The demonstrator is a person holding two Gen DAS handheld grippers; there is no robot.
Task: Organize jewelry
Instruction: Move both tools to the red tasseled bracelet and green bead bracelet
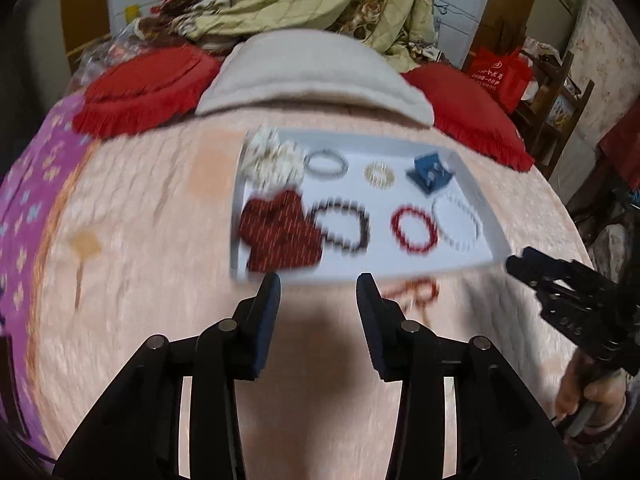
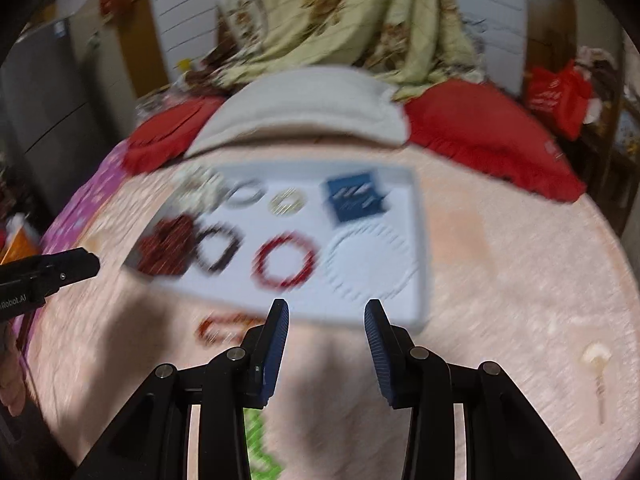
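A white tray [image 1: 380, 258] lies on the pink bedspread, blurred in both views. It holds a dark red bead heap [image 1: 280, 236], a white bead heap [image 1: 268, 160], a blue box [image 1: 430, 176] and several bracelets, among them a red one [image 1: 397, 224]. An orange-red bracelet [image 1: 416, 290] lies on the bedspread just in front of the tray. My left gripper [image 1: 318, 280] hovers open before the tray's near edge, with nothing between its fingers. My right gripper [image 2: 326, 308] is open and empty too, over the tray's [image 2: 248, 280] near right edge, with the orange-red bracelet [image 2: 218, 326] to its left.
Behind the tray lie a beige pillow [image 1: 312, 76], two red fringed cushions [image 1: 140, 96] [image 1: 472, 116] and a floral quilt [image 1: 304, 0]. A purple blanket [image 1: 28, 200] edges the bed at left. A hand [image 1: 588, 396] holds the right gripper. Something green [image 2: 256, 440] shows beneath the right fingers.
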